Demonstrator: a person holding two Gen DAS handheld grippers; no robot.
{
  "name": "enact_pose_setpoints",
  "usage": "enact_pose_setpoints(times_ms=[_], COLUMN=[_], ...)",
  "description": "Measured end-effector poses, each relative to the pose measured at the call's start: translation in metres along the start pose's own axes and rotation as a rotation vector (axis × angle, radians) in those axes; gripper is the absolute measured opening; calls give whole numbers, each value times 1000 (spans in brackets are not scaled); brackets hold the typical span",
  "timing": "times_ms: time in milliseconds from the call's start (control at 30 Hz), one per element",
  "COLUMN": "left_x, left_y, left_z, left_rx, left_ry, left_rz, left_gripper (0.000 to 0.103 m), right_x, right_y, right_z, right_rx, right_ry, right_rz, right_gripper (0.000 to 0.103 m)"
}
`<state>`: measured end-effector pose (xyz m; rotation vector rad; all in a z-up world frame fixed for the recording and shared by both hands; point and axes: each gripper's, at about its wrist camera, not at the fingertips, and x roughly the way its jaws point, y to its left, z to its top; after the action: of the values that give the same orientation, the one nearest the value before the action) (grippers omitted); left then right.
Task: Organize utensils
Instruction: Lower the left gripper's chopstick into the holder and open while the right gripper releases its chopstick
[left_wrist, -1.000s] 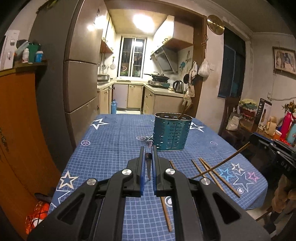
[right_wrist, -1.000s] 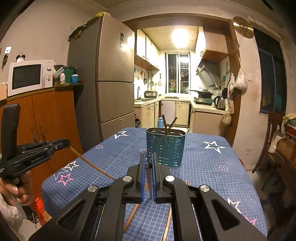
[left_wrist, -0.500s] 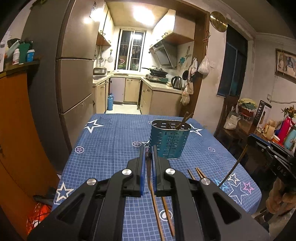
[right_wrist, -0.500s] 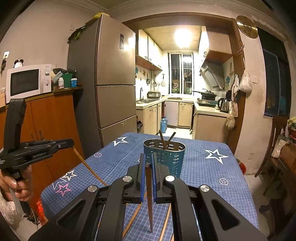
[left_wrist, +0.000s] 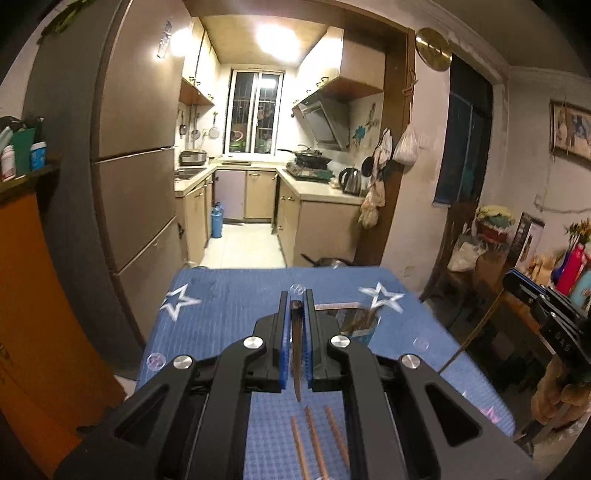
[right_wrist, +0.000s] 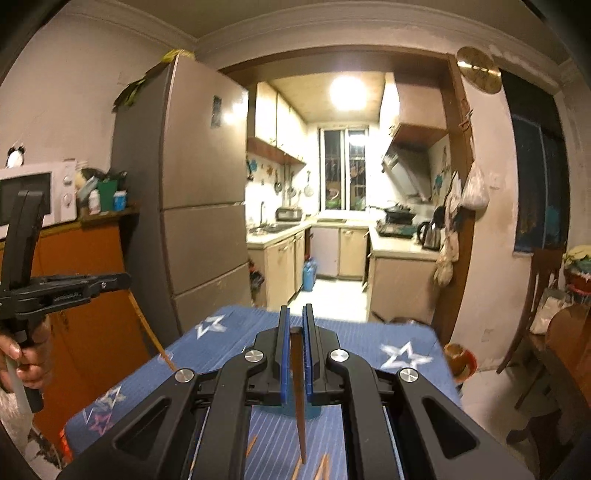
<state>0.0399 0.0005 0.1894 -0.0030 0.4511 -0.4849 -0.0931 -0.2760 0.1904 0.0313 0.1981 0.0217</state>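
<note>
Both grippers have come up off the desk (left_wrist: 229, 310) with one chopstick each. A second ago they sat low over the blue star cloth; now both views look out past the far edge into the kitchen. Left gripper (left_wrist: 296, 314): jaws together, clamped on a dark chopstick (left_wrist: 295, 354) that hangs tip-down between the blue pads. Right gripper (right_wrist: 295, 325): same, jaws clamped on a brown chopstick (right_wrist: 299, 398), tip down and clear of the cloth. The teal utensil holder (left_wrist: 360, 325), earlier in full view mid-desk, is now mostly hidden behind the left gripper, just right of its fingers, toward the far right corner; sticks already lean in it. In the right view the holder is almost wholly hidden behind the gripper body. Loose chopsticks (left_wrist: 314, 439) remain flat on the cloth near the near edge, under the left gripper. My read: pick and lift done for this pair, transport to the holder in progress, and both sticks already hang roughly vertical, so the drop looks simple once each tip is over the rim. Risk: motion blur suggests speed, and two sticks converging on one opening may clash. Several loose ones remain to collect.
</note>
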Motion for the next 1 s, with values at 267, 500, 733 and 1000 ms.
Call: enact_pose_setpoints(times_ms=[267, 500, 733, 1000], left_x=[37, 80, 116, 148], left_y=[-12, -20, -18, -20], left_z=[55, 75, 66, 36], left_rx=[3, 12, -2, 18], left_ry=[-29, -37, 5, 64], left_rz=[-17, -8, -17, -24], left_gripper=[5, 5, 5, 5], right_x=[42, 87, 133, 172], right_y=[-26, -40, -41, -38], right_z=[64, 86, 71, 26], right_rx=[26, 76, 119, 134], right_ry=[-64, -86, -48, 41], right_rz=[-30, -20, -12, -20], right_gripper=[8, 8, 8, 8])
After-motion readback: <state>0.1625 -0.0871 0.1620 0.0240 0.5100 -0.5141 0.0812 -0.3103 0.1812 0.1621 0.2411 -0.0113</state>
